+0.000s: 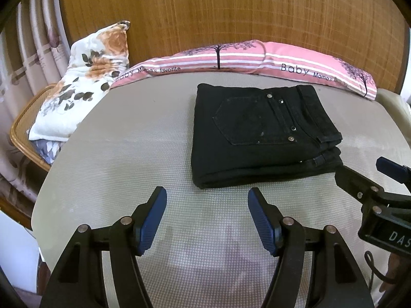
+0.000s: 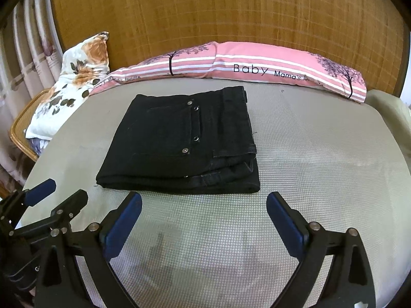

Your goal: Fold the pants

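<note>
The black denim pants [image 1: 262,136] lie folded into a compact, near-square stack on the grey woven-mesh bed mat [image 1: 128,169], toward its far edge and just short of the long pink striped bolster printed with trees and lettering [image 1: 269,59] that runs along that edge. A back pocket with metal rivets faces up, the waistband and belt loops sit on the stack's right side, and the layered fold edges face the near edge of the mat. A white pillow with orange flowers [image 1: 90,77] leans at the far left corner.

By the look of it the folding is done or all but done. To finish well, the judgement is simple: leave the stack alone unless a layer needs squaring. The lower right corner, where the layers splay a little, is the only place worth a light press or tuck, and any touch should come straight down so the layers do not slide.

The left tongs [image 1: 206,220] stand apart with nothing between their blue pads, tilted down at the mat near its front edge, clear of the cloth. The right tongs [image 2: 204,223] are spread wider still, also empty, likewise angled down just short of the stack's near edge. The two sit side by side, close together.
</note>
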{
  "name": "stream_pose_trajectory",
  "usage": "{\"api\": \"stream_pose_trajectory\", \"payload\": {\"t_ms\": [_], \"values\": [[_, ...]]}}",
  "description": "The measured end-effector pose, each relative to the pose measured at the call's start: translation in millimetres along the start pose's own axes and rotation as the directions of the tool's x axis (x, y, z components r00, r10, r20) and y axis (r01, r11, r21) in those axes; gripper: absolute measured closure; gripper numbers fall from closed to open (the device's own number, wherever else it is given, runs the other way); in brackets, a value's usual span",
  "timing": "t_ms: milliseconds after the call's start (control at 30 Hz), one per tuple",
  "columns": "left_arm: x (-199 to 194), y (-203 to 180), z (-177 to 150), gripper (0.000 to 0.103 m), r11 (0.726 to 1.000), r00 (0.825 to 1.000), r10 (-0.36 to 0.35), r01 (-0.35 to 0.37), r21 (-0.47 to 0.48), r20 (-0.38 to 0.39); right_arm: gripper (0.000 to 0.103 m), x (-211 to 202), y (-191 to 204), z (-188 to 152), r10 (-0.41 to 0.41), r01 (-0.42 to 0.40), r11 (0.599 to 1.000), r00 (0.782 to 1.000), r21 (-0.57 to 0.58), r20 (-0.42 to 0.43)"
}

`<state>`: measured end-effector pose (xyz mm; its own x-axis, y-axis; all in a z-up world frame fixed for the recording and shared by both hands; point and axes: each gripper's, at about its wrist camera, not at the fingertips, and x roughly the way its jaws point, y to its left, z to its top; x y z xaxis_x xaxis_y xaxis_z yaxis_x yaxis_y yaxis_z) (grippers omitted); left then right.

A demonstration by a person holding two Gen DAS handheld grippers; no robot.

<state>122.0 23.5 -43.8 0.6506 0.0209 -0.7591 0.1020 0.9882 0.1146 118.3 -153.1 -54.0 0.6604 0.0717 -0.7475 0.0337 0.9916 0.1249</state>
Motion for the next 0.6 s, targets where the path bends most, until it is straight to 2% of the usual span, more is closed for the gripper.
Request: {"api": "stream_pose_trajectory", "payload": {"t_ms": [600], "values": [[-2.0,-0.2,-1.6,0.037,1.000,1.000,0.019,-0.019,0.008,0.007,0.007,1.5,3.4,-3.2,0.007,-0.007,1.000,1.000,0.002,-0.020]]}}
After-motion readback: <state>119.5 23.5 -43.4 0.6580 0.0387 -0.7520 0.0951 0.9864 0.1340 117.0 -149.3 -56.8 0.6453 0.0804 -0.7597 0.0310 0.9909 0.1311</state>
